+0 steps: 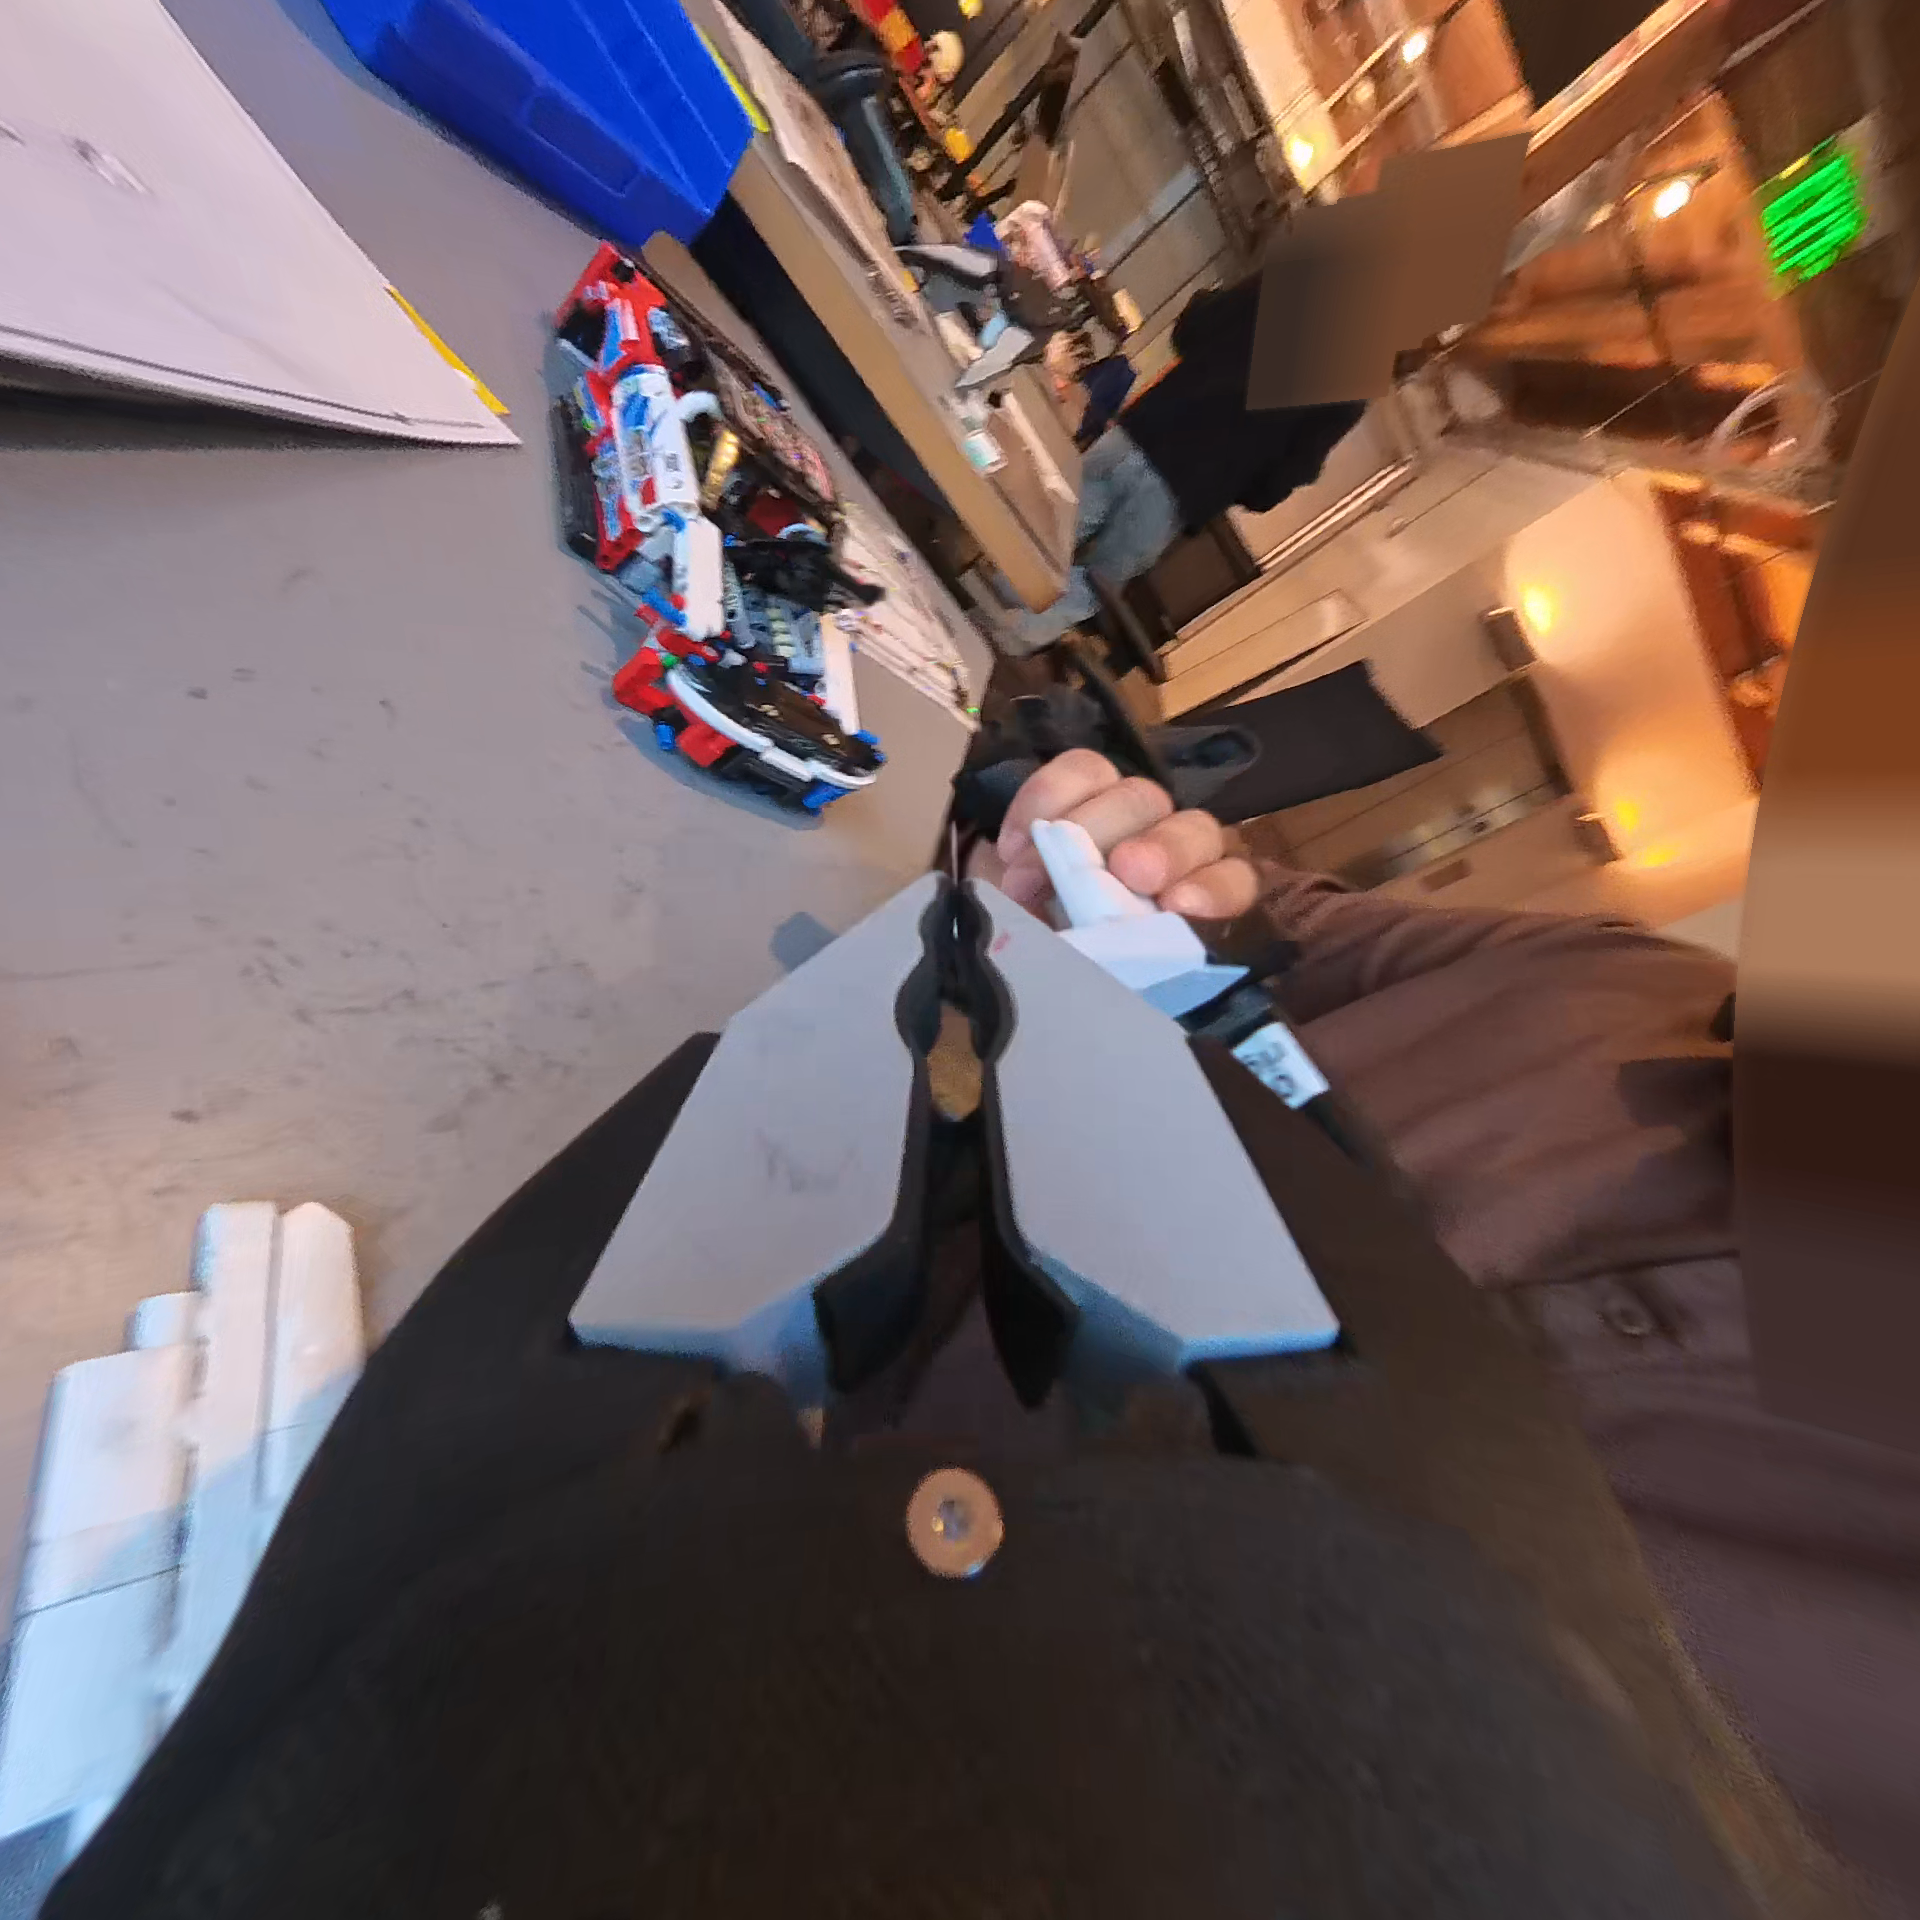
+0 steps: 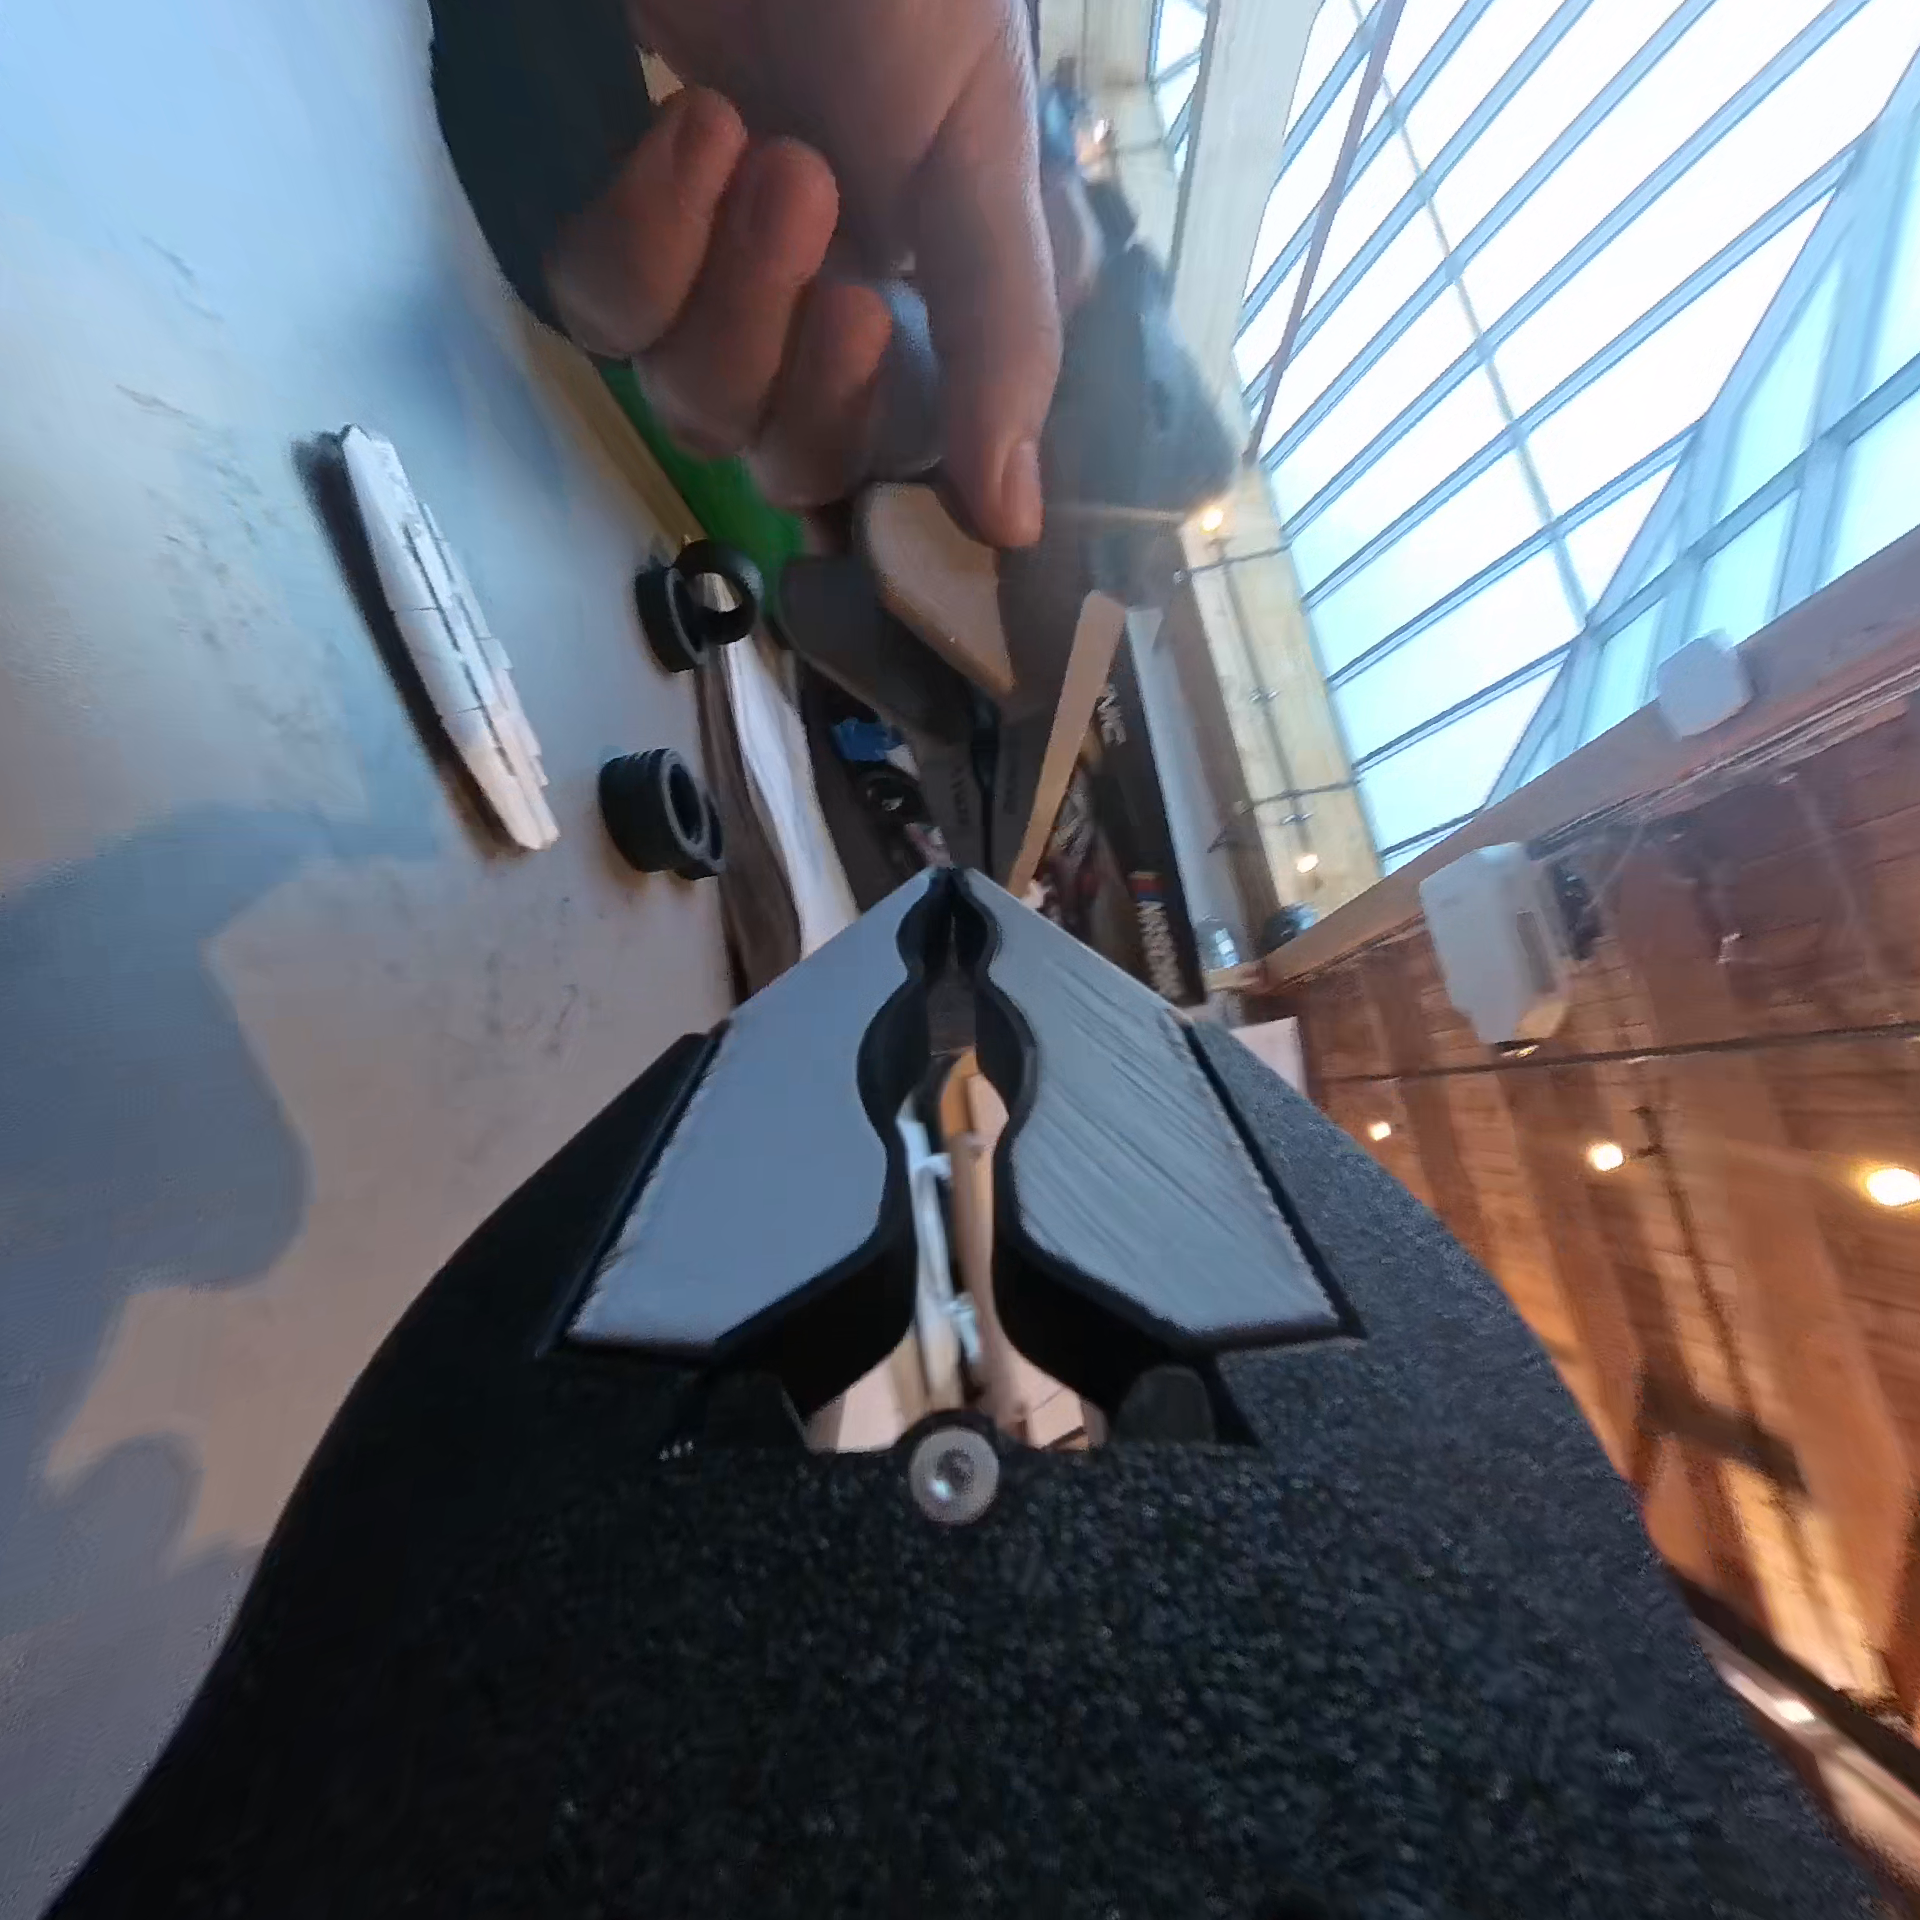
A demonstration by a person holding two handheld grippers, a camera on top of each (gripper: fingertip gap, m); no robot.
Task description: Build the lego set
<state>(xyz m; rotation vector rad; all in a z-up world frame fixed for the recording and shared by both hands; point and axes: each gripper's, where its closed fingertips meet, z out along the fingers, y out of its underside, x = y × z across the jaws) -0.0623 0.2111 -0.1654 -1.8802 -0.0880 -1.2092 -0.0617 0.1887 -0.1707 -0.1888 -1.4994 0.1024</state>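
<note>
My left gripper (image 1: 954, 896) is shut, with a thin white-and-red sliver (image 1: 952, 862) pinched at its tips. The sliver runs up to the dark tip of my right gripper (image 1: 982, 774), which a hand (image 1: 1122, 831) holds just beyond. In the right wrist view my right gripper (image 2: 951, 878) is shut, and a small reddish bit (image 2: 933, 840) shows at its tips, where the left gripper's fingers (image 2: 935, 592) converge. The two grippers meet tip to tip above the grey table (image 1: 260, 831). A partly built red, white and black lego car (image 1: 707, 540) lies farther off on the table.
A white lego panel (image 1: 187, 1455) lies near my left gripper and also shows in the right wrist view (image 2: 447, 634). Two black tyres (image 2: 707, 603) (image 2: 665, 810) lie by it. A blue bin (image 1: 582, 104) and white sheets (image 1: 208, 260) sit at the far side. A person sits beyond the table edge. My left and right fingertips are right by each other.
</note>
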